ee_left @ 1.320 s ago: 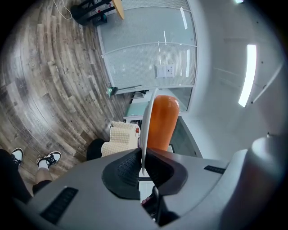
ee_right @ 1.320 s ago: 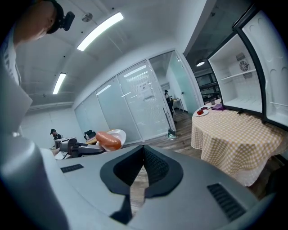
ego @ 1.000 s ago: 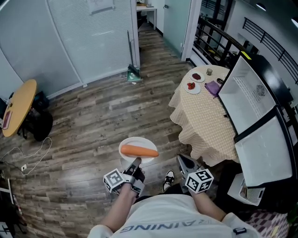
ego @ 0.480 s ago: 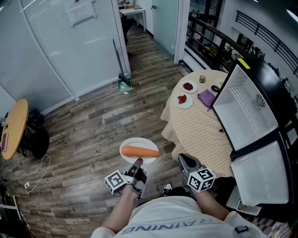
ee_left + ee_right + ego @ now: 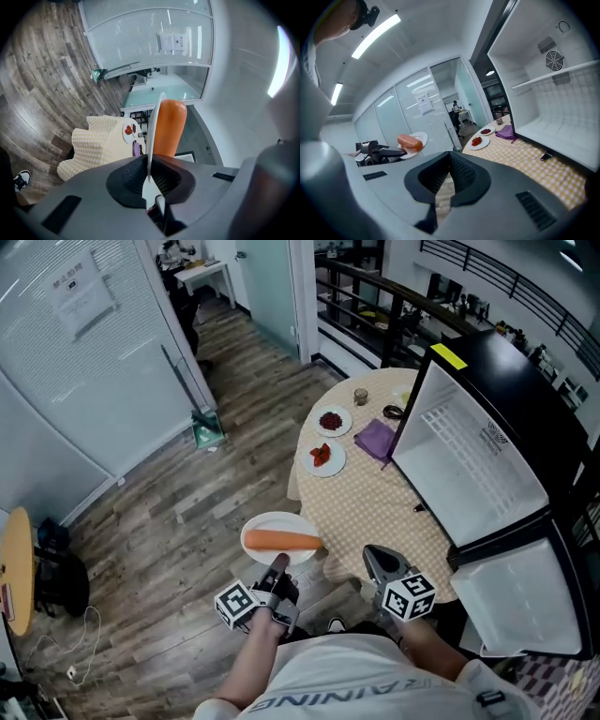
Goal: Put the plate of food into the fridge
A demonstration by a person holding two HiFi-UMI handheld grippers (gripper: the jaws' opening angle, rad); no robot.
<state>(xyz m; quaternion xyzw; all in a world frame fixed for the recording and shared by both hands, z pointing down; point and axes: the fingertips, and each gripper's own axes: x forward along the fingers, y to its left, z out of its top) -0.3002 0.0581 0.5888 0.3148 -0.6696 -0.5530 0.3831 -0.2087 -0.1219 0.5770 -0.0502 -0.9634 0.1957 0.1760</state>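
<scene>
Left hand-held gripper (image 5: 278,568) tight on plate (image 5: 276,523)

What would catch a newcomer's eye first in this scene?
A white plate carrying one long orange piece of food, held out low at centre, its rim pinched in the jaws of the left gripper. To the right, the fridge stands open, white inside showing, beside a round checked-cloth table.

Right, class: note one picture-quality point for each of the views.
Head view: evenly lit, sharp; the fridge leans from wide-angle perspective. Left gripper view: heavy fisheye, black corners, floor planks curve. Right gripper view: ceiling light strip blows out white.
</scene>
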